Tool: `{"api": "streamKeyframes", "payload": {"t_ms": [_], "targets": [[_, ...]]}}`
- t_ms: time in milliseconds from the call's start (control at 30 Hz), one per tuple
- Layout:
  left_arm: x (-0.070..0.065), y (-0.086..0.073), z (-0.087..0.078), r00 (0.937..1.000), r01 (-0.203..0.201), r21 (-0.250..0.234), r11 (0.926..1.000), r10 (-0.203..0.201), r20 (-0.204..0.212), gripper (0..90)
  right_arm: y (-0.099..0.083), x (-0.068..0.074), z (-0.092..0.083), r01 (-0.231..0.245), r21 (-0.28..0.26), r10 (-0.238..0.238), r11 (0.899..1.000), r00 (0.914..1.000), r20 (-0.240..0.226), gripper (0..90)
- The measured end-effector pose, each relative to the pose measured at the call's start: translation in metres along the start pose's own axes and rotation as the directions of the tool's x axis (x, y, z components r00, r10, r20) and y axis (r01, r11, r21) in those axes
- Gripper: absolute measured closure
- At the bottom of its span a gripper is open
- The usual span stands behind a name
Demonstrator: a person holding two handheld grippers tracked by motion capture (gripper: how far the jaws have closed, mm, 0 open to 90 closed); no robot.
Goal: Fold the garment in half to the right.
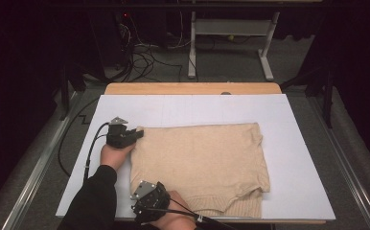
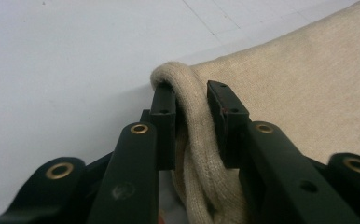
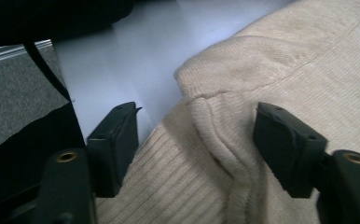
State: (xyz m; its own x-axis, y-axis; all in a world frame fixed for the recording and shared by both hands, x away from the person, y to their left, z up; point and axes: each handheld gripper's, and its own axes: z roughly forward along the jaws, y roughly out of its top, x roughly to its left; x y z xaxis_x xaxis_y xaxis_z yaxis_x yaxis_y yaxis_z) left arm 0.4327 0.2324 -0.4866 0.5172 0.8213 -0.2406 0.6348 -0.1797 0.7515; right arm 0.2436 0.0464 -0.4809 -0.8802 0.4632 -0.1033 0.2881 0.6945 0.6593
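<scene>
Soft, light sweater (image 1: 200, 160): left gripper (image 2: 194, 109) pinches its corner; right gripper (image 3: 197, 144), half-open, straddles the ribbed hem fold.

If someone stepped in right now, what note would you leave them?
Left gripper: shut on a bunched fold at the sweater's far left corner.
Right gripper: open, jaws on either side of a fold at the near left corner, by the ribbed hem; no grip yet.
Sweater lies folded on the white board.
Done: one corner held.
Left: close the right jaws, then probably fold again.

Sweater (image 1: 200, 158) flat on table (image 1: 298, 158)
</scene>
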Motion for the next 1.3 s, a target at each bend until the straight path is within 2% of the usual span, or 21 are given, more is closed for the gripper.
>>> {"api": "streamKeyframes", "payload": {"t_ms": [200, 733, 1000, 1100, 1300], "targets": [[0.000, 0.000, 0.000, 1.0000, 0.001, 0.000, 1.0000, -0.001, 0.000, 72.1, 0.000, -0.003, -0.002, -0.002, 0.004, 0.002, 1.000, 0.9999, 0.010, 47.0], [0.000, 0.000, 0.000, 1.0000, 0.000, 0.004, 1.0000, 0.000, -0.004, 72.1, 0.002, -0.011, -0.003, 0.055, 0.013, -0.055, 0.998, 0.9978, 0.037, 77.1], [0.000, 0.000, 0.000, 1.0000, 0.005, 0.003, 1.0000, -0.005, -0.002, 72.1, 0.001, -0.015, -0.004, 0.051, 0.003, -0.051, 0.999, 0.9986, 0.012, 80.0], [0.000, 0.000, 0.000, 1.0000, 0.005, 0.003, 1.0000, -0.004, -0.003, 72.1, 0.001, -0.017, -0.006, 0.052, -0.013, -0.052, 0.999, 0.9987, 0.000, 80.4], [0.000, 0.000, 0.000, 0.9999, 0.004, 0.003, 1.0000, -0.004, -0.011, 72.1, 0.002, -0.018, -0.018, 0.057, -0.069, -0.056, 0.996, 0.9983, 0.014, 80.7]]}}
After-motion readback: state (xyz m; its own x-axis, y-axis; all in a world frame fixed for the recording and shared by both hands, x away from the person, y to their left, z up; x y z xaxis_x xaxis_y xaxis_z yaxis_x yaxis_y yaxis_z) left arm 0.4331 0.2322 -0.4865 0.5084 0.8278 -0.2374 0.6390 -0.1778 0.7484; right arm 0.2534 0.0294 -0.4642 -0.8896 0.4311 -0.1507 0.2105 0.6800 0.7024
